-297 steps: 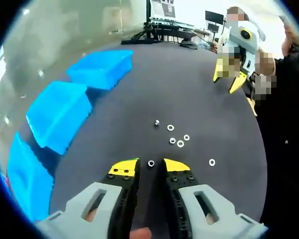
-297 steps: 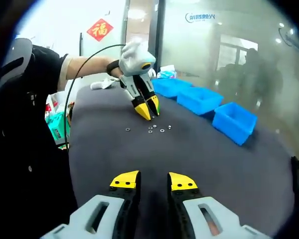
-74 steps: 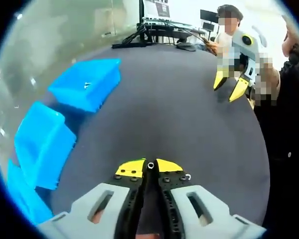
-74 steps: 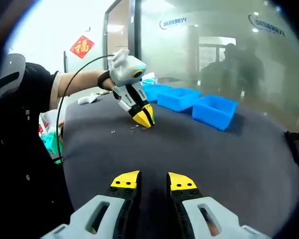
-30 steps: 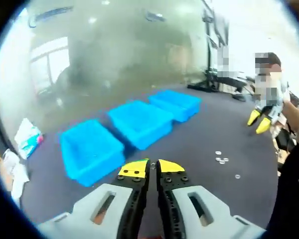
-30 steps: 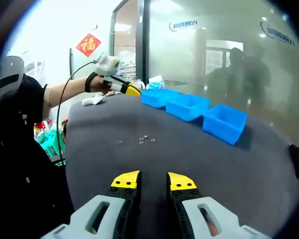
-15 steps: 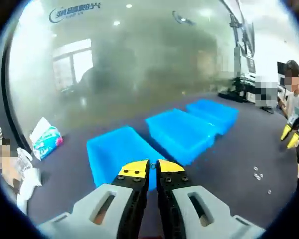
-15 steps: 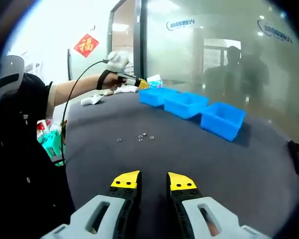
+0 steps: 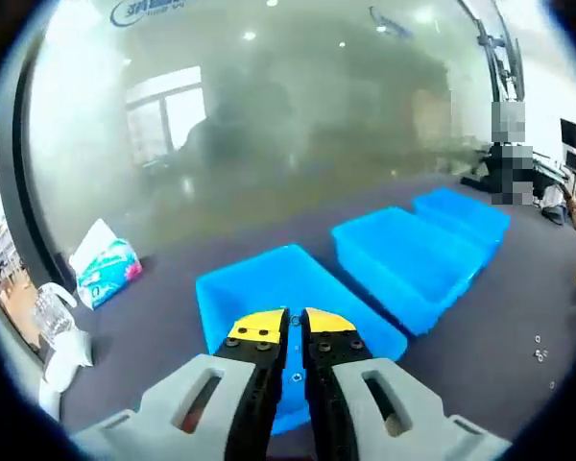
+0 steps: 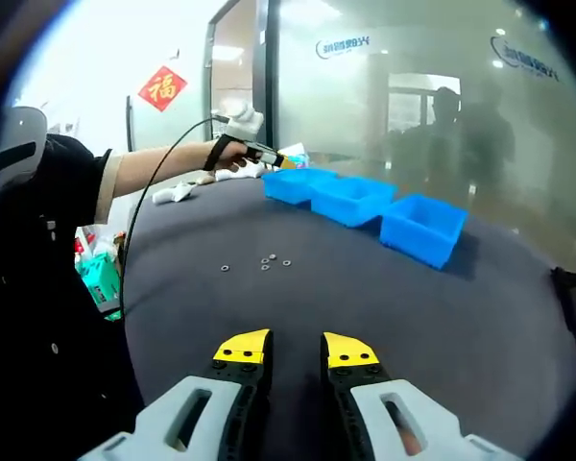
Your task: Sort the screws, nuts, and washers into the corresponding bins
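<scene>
My left gripper (image 9: 295,318) is shut on a small metal ring, a nut or a washer, pinched at its yellow tips. It hovers over the nearest of three blue bins (image 9: 259,293); the middle bin (image 9: 408,261) and the far bin (image 9: 461,211) line up to the right. In the right gripper view the left gripper (image 10: 269,154) reaches over the leftmost bin (image 10: 302,182). Several loose metal pieces (image 10: 264,261) lie on the dark table (image 10: 413,317). My right gripper (image 10: 295,351) is open above the table, with nothing between its fingers.
A tissue pack (image 9: 106,274) and crumpled white items (image 9: 58,331) lie left of the bins near the table edge. A glass wall stands behind the bins. The person's sleeve and arm (image 10: 125,178) stretch along the table's left side. Cables (image 10: 571,279) sit at the right edge.
My left gripper lifted the metal ring off the table and carried it from the loose pile to above the end bin. The right gripper has barely moved.
</scene>
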Motion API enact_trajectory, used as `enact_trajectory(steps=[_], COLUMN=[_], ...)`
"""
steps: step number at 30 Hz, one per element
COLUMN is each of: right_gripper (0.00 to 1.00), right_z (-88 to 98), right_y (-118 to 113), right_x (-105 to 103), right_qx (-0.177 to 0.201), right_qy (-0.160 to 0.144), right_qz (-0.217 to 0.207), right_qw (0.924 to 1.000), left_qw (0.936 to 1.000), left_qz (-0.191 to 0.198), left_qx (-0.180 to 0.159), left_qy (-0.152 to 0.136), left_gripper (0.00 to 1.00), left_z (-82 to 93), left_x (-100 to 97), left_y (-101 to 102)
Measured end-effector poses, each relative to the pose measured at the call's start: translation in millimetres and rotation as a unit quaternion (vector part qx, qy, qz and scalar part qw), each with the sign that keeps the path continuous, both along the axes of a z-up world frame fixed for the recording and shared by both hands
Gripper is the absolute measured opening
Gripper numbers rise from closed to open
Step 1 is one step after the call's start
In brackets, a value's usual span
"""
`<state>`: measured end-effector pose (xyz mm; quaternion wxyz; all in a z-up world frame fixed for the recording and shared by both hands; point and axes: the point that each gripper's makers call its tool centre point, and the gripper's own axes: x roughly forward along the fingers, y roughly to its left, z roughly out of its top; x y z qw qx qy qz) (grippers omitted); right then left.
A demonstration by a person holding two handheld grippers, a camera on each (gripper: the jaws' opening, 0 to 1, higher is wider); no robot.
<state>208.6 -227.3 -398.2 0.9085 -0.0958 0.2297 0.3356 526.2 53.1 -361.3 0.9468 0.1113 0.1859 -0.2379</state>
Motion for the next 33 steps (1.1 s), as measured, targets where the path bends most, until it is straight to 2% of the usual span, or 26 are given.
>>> enact_trajectory(steps=[6,8,9,11,20,28,33], right_gripper=[0.17,0.17,0.17,0.17,0.17,0.17,0.17], right_z=[-0.4,-0.6,-0.7,-0.9,0.3,0.9,2.8], right_y=[0,-1,-1,0,1,5,6], right_x=[0,0,0,0,-1,-2,-2], right_qx=[0.0,0.0,0.0,0.0,-0.001,-0.003,-0.005], right_qy=[0.0,0.001,0.001,0.001,0.0,-0.001,-0.003], right_qz=[-0.001,-0.001,-0.001,-0.001,0.0,0.004,0.007], right_qw=[1.0,1.0,1.0,1.0,1.0,1.0,1.0], left_qw=[1.0,1.0,0.9999,0.9999,0.9995,0.998,0.9953], left_qz=[-0.008,-0.009,-0.011,-0.012,-0.025,-0.057,-0.096], left_qx=[0.002,0.001,-0.001,-0.006,-0.017,-0.026,-0.016], left_qy=[0.003,-0.003,-0.007,-0.009,-0.003,-0.012,-0.004], left_gripper=[0.08,0.18,0.27,0.32,0.32,0.31,0.31], left_z=[-7.5,-6.4,-5.4,-4.2,-0.8,14.6,13.1], left_x=[-1.5,-0.6,-0.2,-0.7,-19.7,-57.6,-91.5], left_y=[1,2,3,3,1,-3,-9])
